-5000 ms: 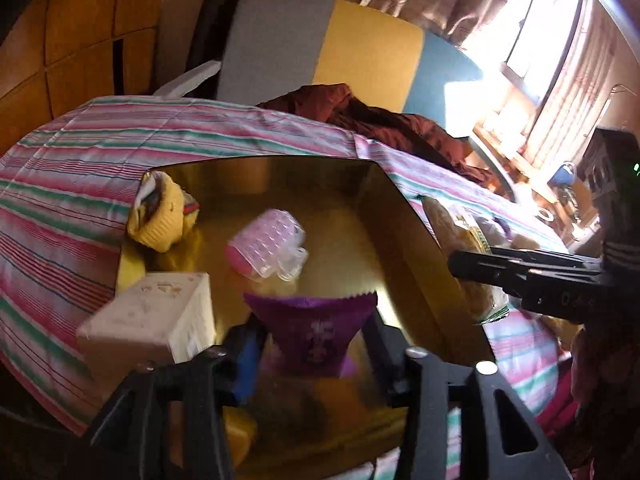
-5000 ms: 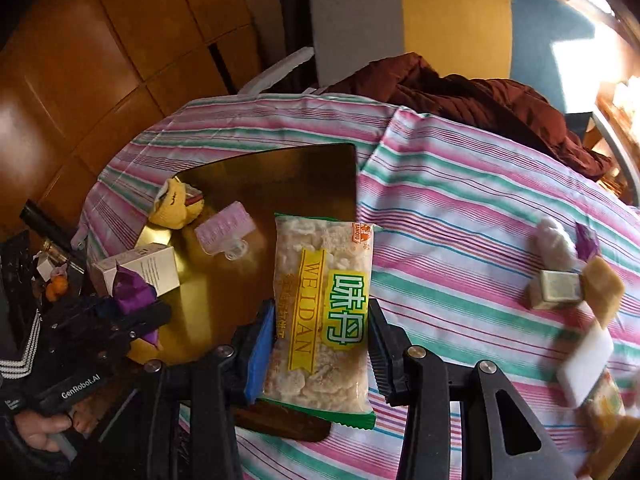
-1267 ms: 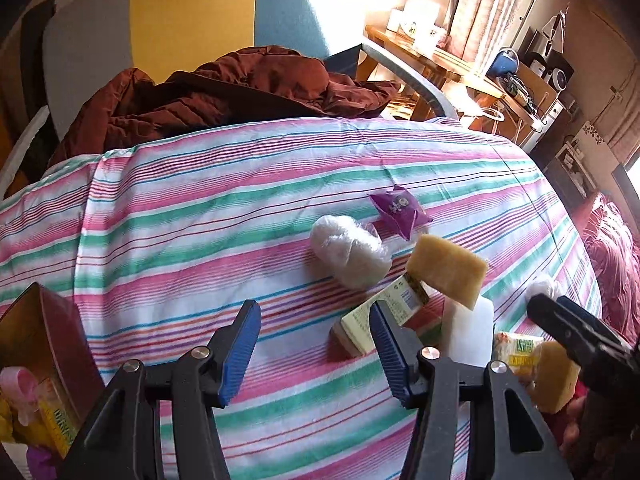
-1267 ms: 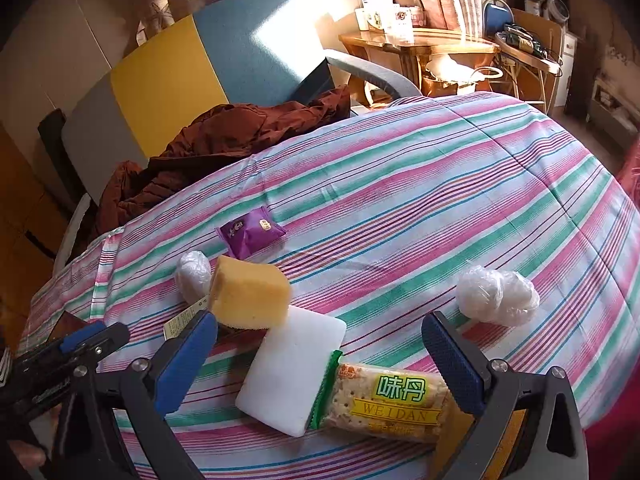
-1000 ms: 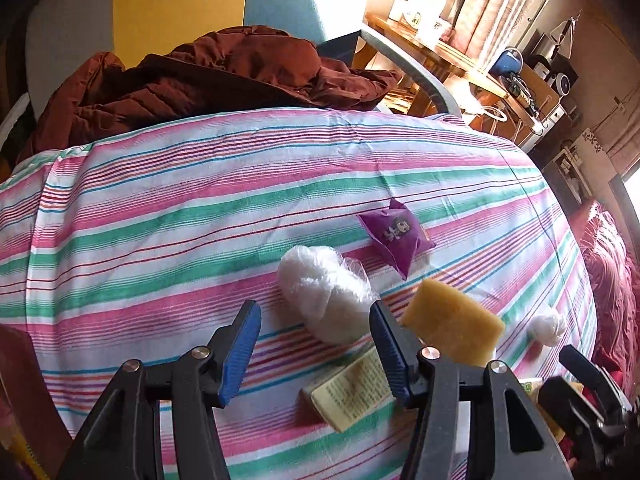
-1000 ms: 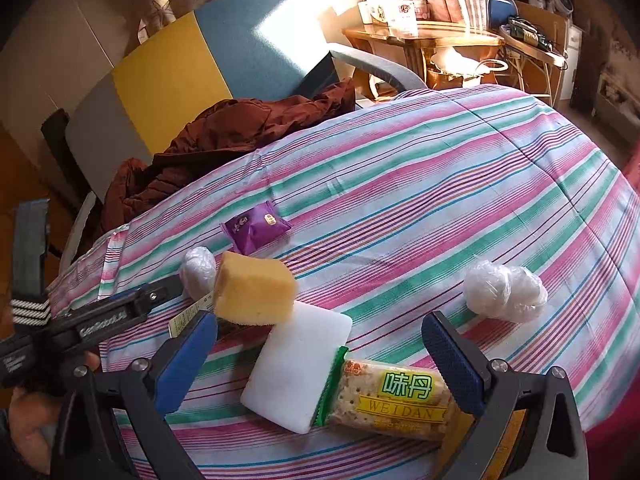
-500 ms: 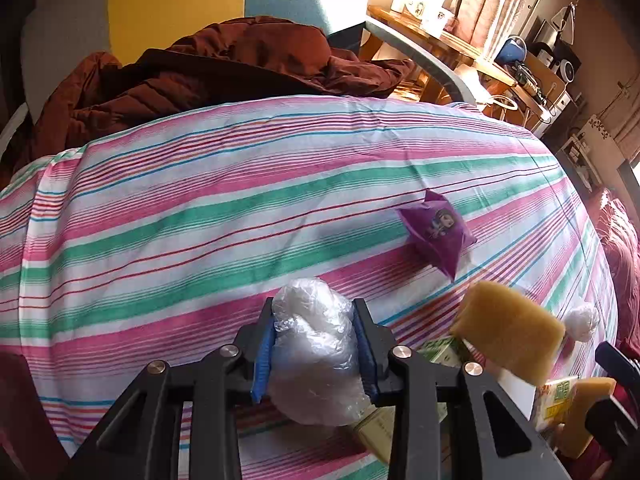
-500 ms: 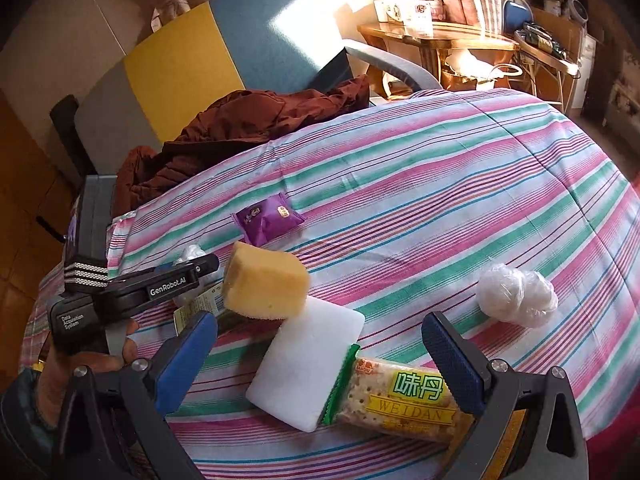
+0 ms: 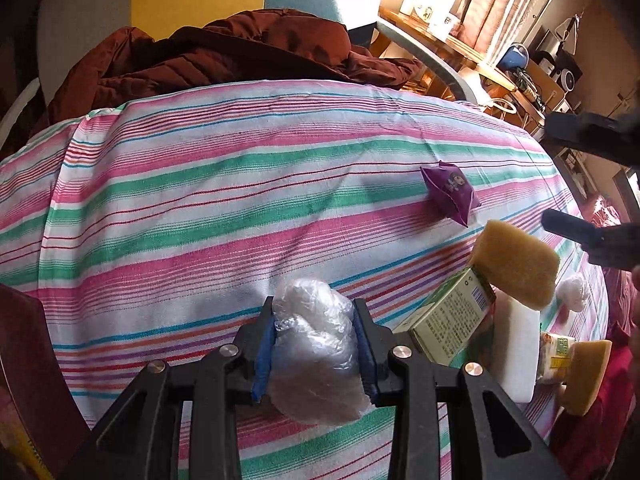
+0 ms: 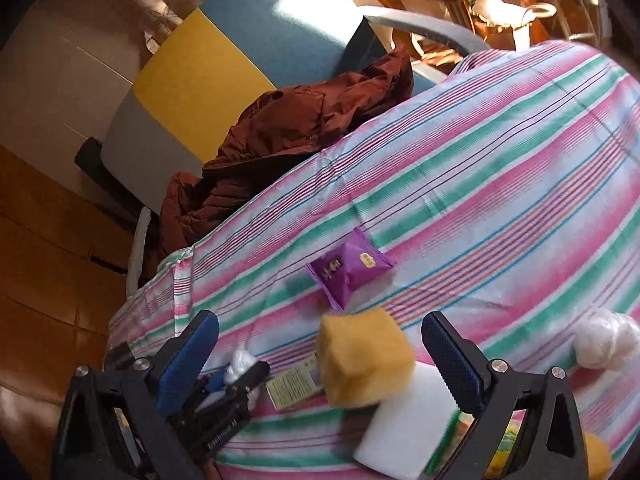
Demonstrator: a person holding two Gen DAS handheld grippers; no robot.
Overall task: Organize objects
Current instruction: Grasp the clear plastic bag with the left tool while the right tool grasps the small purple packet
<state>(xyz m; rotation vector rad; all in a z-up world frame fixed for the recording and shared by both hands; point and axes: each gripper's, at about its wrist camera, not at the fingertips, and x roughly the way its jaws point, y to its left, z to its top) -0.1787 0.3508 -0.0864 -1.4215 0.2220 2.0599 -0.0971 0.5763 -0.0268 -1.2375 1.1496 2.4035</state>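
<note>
The crumpled ball of clear plastic wrap [image 9: 316, 344] sits at the near middle of the striped pink, green and white tablecloth [image 9: 224, 208], squeezed between the blue pads of the left gripper [image 9: 314, 346], whose jaws have just closed onto it from either side. It bulges out ahead of and below the pads, so the hold looks soft rather than firm. Just to its right lies a pale green printed carton [image 9: 448, 320], with a yellow sponge block [image 9: 516, 262] resting partly on it and a white foam slab [image 9: 516, 348] beside them; a purple snack sachet [image 9: 450, 192] lies farther off to the right.

The right gripper [image 10: 320, 354] hangs wide open and empty above the yellow sponge block [image 10: 364, 358], which lies directly between and slightly ahead of its pads, its longer side running roughly across the gap. That gripper is clearly the nearer one to it. A second plastic wrap ball [image 10: 604, 342] lies well apart at the right.
</note>
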